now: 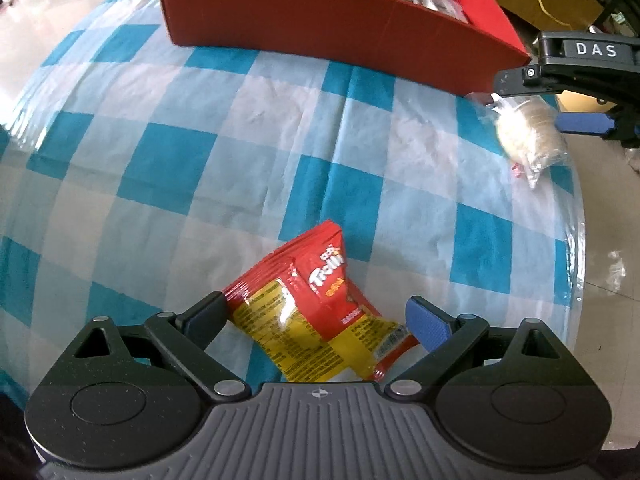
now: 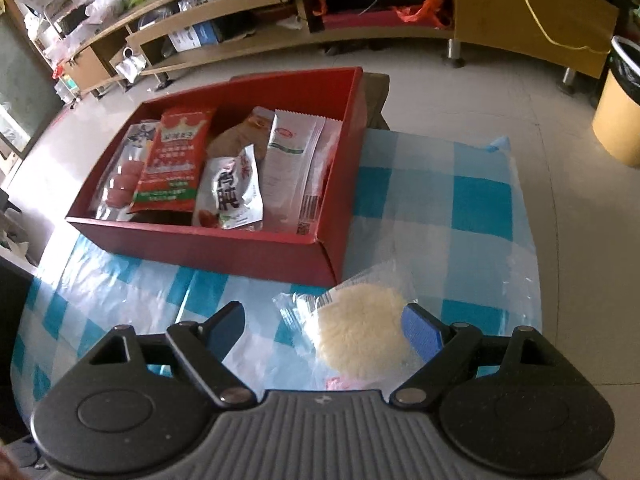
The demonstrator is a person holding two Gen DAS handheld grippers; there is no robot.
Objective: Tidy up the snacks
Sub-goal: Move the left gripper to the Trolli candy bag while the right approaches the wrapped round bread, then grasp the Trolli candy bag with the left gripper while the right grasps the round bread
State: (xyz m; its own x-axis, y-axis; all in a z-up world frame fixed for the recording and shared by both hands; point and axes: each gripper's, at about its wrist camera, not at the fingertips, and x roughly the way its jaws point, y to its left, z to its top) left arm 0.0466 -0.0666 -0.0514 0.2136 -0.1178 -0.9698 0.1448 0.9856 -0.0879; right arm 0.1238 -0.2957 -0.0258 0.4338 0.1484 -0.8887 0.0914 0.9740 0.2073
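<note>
A red and yellow Trolli bag [image 1: 320, 312] lies crumpled on the blue-and-white checked tablecloth [image 1: 160, 160]. My left gripper [image 1: 318, 320] points down over it, open, with a finger at each end of the bag. A round rice cracker in a clear wrapper [image 2: 360, 332] lies near the table's right edge. It is between the fingers of my open right gripper [image 2: 322, 332], close against the right pad [image 2: 420, 332] and far from the left one. The left wrist view shows the same cracker packet [image 1: 528, 136] under the right gripper [image 1: 532, 104]. The red box [image 2: 200, 248] holds several snack packets.
The red box [image 1: 320, 20] stands at the far side of the table. The table edge [image 1: 576, 240] curves close to the cracker, with tiled floor beyond. A yellow bin [image 2: 616, 112] and low wooden shelving [image 2: 280, 12] stand on the floor farther off.
</note>
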